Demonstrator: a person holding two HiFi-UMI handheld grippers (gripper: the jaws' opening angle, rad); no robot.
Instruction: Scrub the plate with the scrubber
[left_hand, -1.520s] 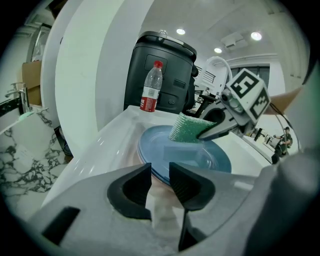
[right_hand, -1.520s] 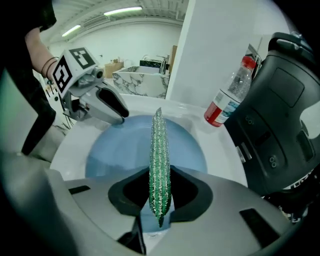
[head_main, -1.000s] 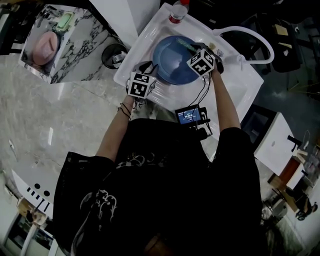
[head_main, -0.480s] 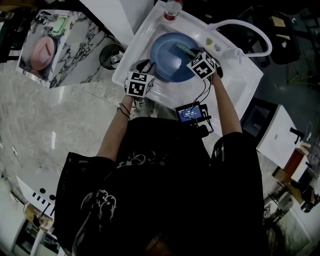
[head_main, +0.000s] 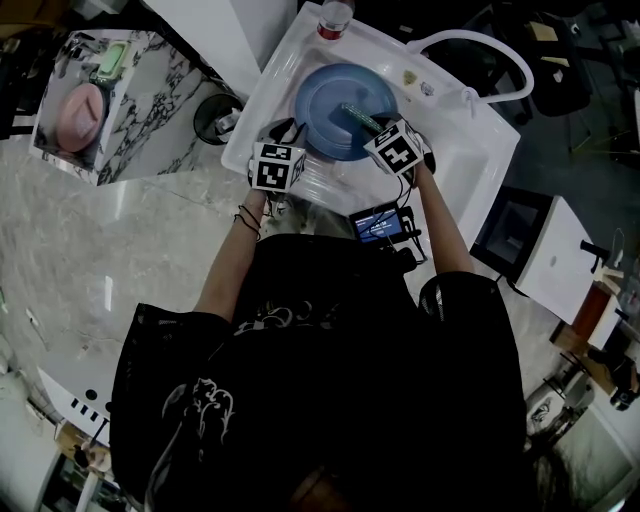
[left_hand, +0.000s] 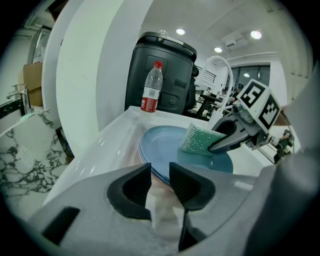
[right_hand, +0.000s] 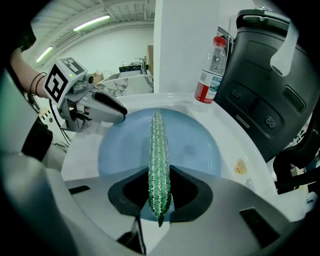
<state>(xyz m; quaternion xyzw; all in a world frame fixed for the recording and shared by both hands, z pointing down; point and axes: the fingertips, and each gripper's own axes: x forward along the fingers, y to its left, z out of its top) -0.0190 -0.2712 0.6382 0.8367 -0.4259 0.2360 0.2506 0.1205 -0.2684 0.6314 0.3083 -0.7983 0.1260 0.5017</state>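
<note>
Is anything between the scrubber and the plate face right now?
Nothing visible does. The right tool holds the scrubber over the bare plate. The left tool grips the plate's rim at the side, clear of the scrubbing path.

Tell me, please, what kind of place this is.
Probably a dishwashing station inside an office or lab: a white sink holds a blue plate, and recessed ceiling lights show overhead.

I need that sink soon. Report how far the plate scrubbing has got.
Done: the scrubber is pinched in the right gripper, and the left gripper grips the near rim of the blue plate in the sink. In hand: the scrubber stands edge-on over the plate's face. Left: the scrubbing itself; no suds or cleaned patch shows progress.
</note>
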